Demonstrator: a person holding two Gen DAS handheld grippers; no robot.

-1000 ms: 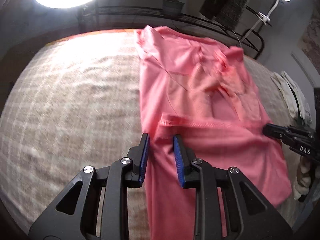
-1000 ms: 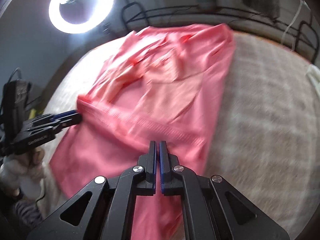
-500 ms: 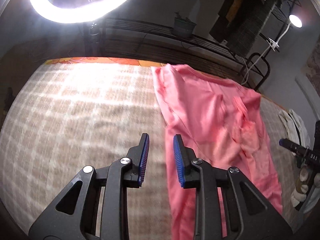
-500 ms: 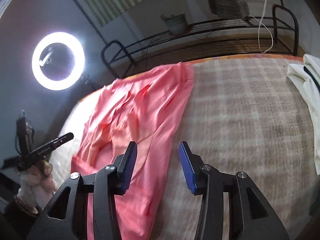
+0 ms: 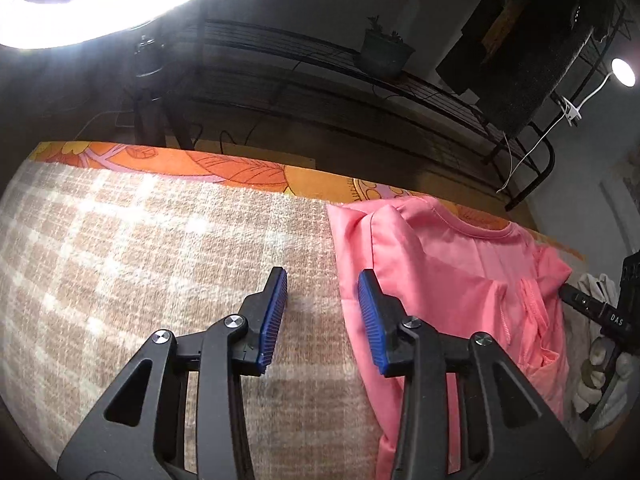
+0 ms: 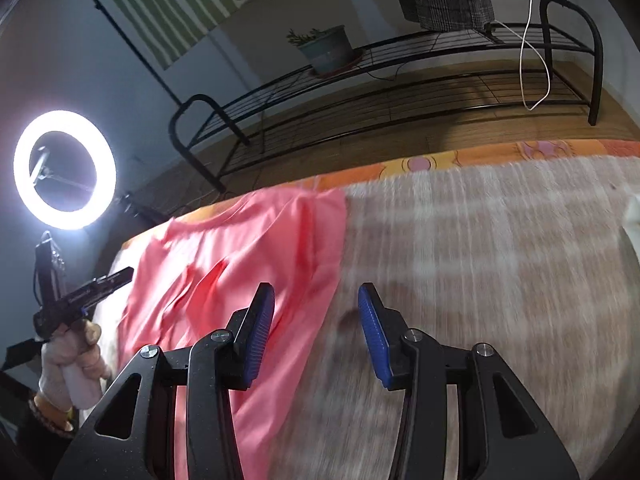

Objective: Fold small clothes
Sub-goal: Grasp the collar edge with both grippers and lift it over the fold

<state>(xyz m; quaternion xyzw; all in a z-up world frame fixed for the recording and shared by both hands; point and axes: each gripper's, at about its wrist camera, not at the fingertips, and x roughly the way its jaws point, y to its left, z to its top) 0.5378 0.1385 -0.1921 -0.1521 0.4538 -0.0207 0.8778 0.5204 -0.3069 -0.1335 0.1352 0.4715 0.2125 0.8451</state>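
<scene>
Both tools spread, nothing pinched: left tool over the checked blanket just beside pink shirt, right tool straddling its other side edge. Shirt lies folded lengthwise w/ collar at bed's far edge.

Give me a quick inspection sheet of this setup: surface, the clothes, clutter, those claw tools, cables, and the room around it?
Surface: checked beige blanket over an orange floral sheet.
Job's things: pink shirt lying on the blanket, partly folded, still creased.
Clutter: white cloth at the blanket's right edge.
Grippers: left gripper open, its right finger over the shirt's edge, holding nothing; right gripper open, astride the shirt's right edge, holding nothing.
Cables: white cable hanging over the rack; dark ones on the floor under the ring light.
Surroundings: black metal rack with a potted plant, ring light, small lamp.
</scene>
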